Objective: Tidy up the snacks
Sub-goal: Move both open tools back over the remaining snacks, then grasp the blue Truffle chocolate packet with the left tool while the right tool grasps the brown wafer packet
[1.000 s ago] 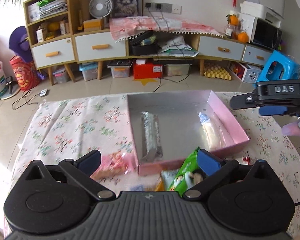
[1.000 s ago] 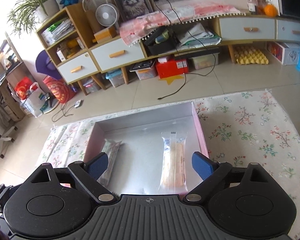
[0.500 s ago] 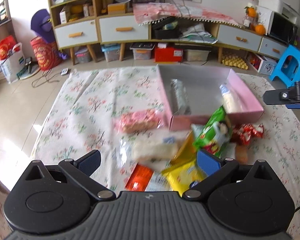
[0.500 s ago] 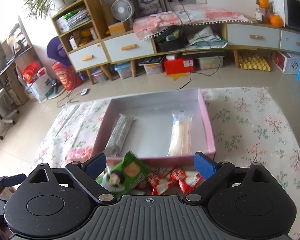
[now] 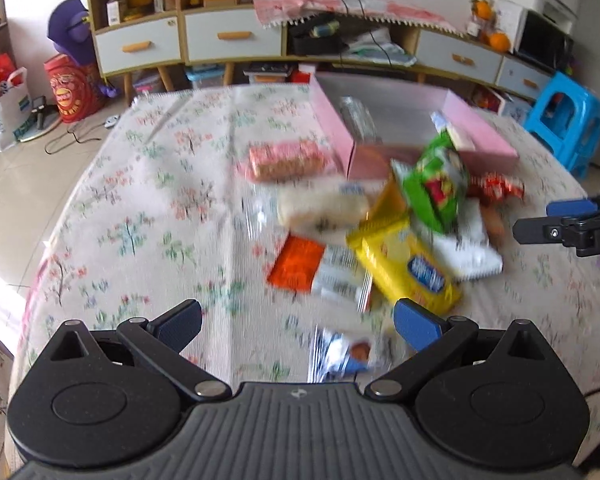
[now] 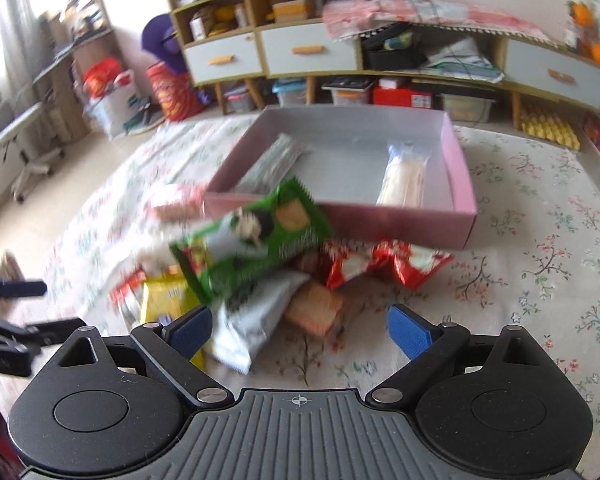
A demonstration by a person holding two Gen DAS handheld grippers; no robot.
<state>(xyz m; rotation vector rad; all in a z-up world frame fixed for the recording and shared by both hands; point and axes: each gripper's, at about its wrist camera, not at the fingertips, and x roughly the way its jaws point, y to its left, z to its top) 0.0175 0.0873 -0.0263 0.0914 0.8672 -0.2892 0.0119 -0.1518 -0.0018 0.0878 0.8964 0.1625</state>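
1. Snacks (image 5: 384, 240): loose pile at frame centre, just before the pink box (image 6: 460, 176).
2. Left gripper (image 5: 296, 322) and right gripper (image 6: 300, 328): jaws wide apart, empty.
3. Change: both grippers have pulled back from the box, exposing the pile; next pick pending.

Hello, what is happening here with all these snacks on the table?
A person holds two grippers, both open and empty, above a floral tablecloth. The pink box holds two packets. A pile of snacks lies in front of it, with a green bag on top. The left gripper and right gripper hover near the pile.
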